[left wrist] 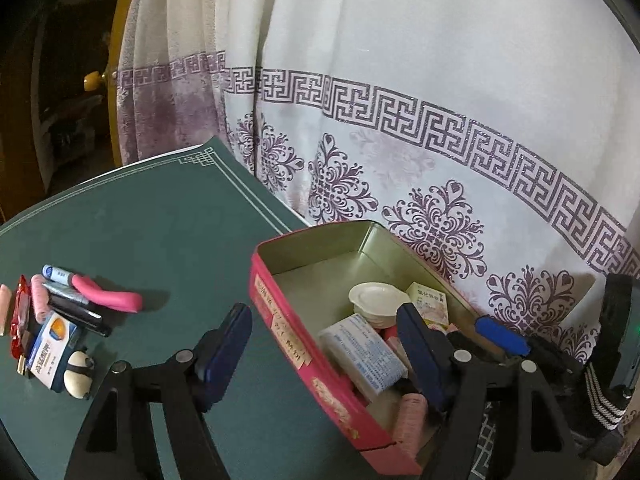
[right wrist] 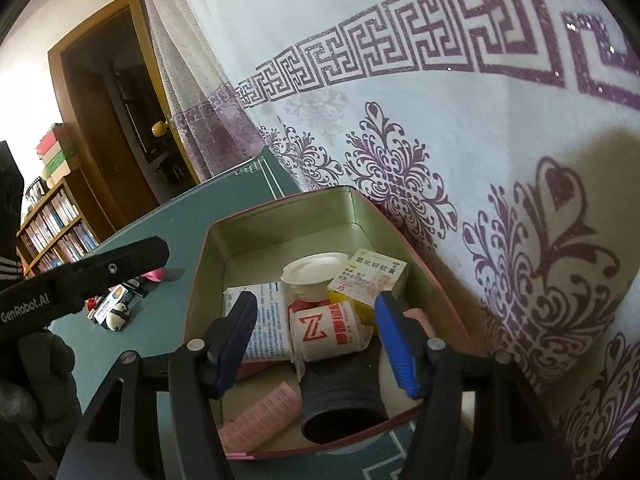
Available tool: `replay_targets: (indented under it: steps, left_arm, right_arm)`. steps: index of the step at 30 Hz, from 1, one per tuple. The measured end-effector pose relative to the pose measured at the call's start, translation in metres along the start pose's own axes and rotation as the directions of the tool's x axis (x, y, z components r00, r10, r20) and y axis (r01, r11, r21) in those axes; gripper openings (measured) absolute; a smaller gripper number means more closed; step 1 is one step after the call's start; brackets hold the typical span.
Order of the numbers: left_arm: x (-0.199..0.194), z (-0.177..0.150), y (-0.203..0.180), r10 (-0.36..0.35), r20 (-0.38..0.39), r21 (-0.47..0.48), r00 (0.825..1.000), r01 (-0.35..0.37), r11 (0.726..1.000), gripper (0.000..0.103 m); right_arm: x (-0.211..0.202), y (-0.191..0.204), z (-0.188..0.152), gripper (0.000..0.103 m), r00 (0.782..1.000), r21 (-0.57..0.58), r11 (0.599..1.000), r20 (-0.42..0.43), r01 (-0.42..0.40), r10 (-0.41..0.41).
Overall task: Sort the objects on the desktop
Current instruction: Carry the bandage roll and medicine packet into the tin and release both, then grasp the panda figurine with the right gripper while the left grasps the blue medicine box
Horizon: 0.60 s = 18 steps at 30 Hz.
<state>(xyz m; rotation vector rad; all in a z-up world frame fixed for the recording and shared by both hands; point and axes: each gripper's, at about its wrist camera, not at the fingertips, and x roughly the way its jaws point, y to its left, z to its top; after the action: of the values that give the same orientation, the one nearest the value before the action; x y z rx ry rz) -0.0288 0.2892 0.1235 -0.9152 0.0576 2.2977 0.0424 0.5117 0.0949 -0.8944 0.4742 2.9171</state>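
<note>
With both tools gaping empty, the right tool [right wrist: 316,344] hovering over the pink tin [left wrist: 280,320] at the table's [left wrist: 160,220] curtain-side edge, the left tool [left wrist: 320,356] is best swinging toward the loose pile [left wrist: 60,320] near the table's left edge, lowering squarely around one item.

A tin box [left wrist: 280,320] sits on the table [left wrist: 160,220], close against the curtain [left wrist: 440,80] behind it. Inside the box, a small round tub [right wrist: 316,270] lies toward the far end, a carton [right wrist: 370,276] just right of it, a leaflet packet [right wrist: 264,324] to its left, and a roll [right wrist: 326,330] in front. A hair roller [right wrist: 264,416] and a cylinder [right wrist: 344,408] lie at the near end. Left of the box, well apart, a cluster of pens [left wrist: 68,292], a packet [left wrist: 52,344] and a panda figure [left wrist: 78,374] rests on the table.
</note>
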Motion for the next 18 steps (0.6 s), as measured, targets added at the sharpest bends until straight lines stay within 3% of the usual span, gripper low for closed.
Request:
replay_targets:
  steps: [11, 18]
  left_arm:
    - [-0.021, -0.011, 0.03, 0.068, 0.013, -0.043, 0.998, -0.067, 0.997, 0.076]
    - [-0.039, -0.023, 0.078, 0.149, 0.017, -0.124, 0.989, -0.146, 0.981, 0.076]
  right_arm:
    - [-0.011, 0.029, 0.004, 0.068, 0.998, -0.031, 0.998, 0.033, -0.052, 0.053]
    - [-0.012, 0.064, 0.004, 0.069, 0.993, -0.08, 0.991, 0.038, -0.106, 0.109]
